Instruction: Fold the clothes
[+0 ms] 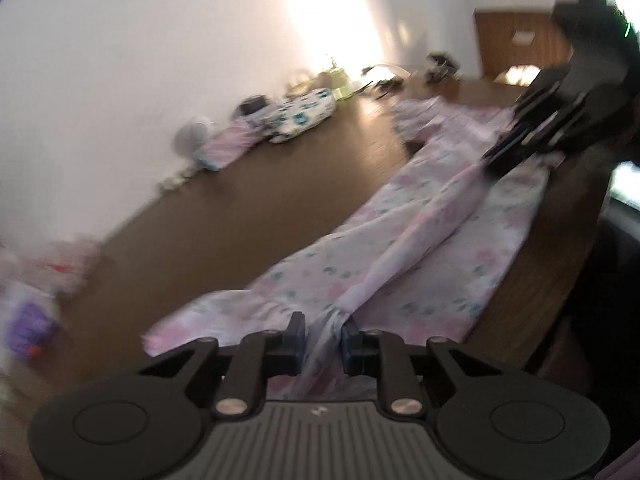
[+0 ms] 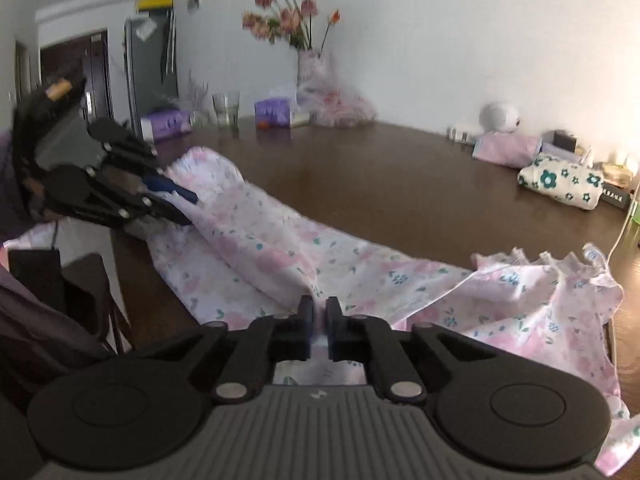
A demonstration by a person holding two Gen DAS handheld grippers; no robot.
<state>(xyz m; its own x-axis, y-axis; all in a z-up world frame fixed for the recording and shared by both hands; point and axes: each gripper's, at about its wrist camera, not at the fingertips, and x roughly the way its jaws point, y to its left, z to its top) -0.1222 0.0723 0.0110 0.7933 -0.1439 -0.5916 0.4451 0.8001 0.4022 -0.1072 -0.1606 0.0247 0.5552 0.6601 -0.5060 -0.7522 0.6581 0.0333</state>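
Observation:
A pink floral garment (image 1: 420,240) (image 2: 360,272) lies stretched along the near edge of a dark wooden table (image 2: 400,184). A raised ridge of its cloth runs between my two grippers. My left gripper (image 1: 323,328) is shut on a bunch of the fabric at one end; in the right wrist view the left gripper (image 2: 186,206) shows at the far left. My right gripper (image 2: 319,312) is shut on the ridge near the ruffled end; in the left wrist view the right gripper (image 1: 494,160) shows at the upper right, pinching the fold.
Folded clothes, among them a white bundle with teal flowers (image 2: 560,184) (image 1: 304,114), sit along the wall side. A vase of flowers (image 2: 308,68), a glass (image 2: 226,110) and purple tissue boxes (image 2: 272,112) stand at the far end. A dark chair (image 2: 60,300) is beside the table's edge.

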